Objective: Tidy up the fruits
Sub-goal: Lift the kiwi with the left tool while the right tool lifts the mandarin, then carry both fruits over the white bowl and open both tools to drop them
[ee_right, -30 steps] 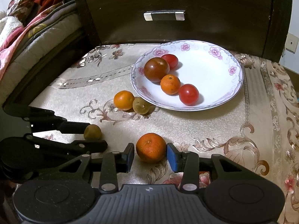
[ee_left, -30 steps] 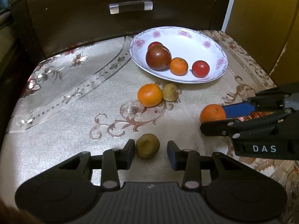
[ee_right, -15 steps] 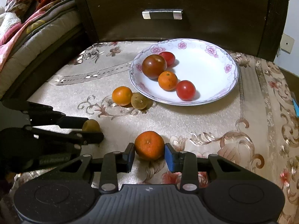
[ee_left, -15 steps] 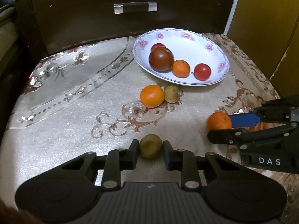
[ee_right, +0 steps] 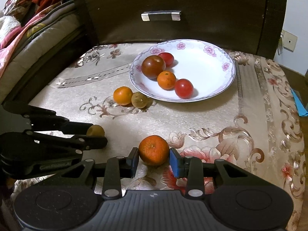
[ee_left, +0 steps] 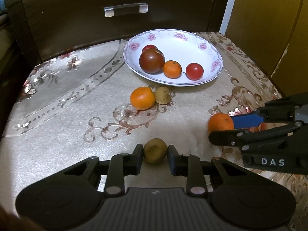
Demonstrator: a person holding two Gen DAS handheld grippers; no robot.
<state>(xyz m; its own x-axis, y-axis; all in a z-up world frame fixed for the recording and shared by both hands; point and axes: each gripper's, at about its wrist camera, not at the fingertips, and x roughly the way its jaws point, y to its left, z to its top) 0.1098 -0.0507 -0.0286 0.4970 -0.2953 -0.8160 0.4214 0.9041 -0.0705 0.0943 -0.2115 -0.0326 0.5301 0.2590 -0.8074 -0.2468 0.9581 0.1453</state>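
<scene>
Brownish-green kiwi (ee_left: 155, 150) pinched between the two pads of the left gripper (ee_left: 155, 155), low in the left wrist view and resting on the embroidered tablecloth (ee_left: 57, 127); both pads tight against its sides, jaws fully closed onto it. Seen again from the right wrist view as a small green-brown lump (ee_right: 95, 130) at the tip of the left tongs (ee_right: 96, 136), off to the left.

Orange tangerine (ee_right: 153, 150) clamped in the right gripper (ee_right: 154, 158), black pad on its left flank, blue pad on its right, sitting on the cloth by a pink floral motif. Jaws just drawn in over the last moment, now pressing the fruit. Same tangerine (ee_left: 220, 123) visible at the right edge of the left view, held at the end of the right tongs (ee_left: 221, 129).

Between and beyond both grippers, well apart from them: another tangerine (ee_left: 142, 98) touching a second kiwi (ee_left: 163, 95), just in front of the flowered white plate (ee_left: 192, 44). On the plate: a large dark tomato (ee_left: 152, 60), a red one behind it (ee_left: 149, 47), a small tangerine (ee_left: 172, 69) and a red cherry tomato (ee_left: 194, 71). Dark wooden drawer front (ee_left: 115, 19) behind the plate.
</scene>
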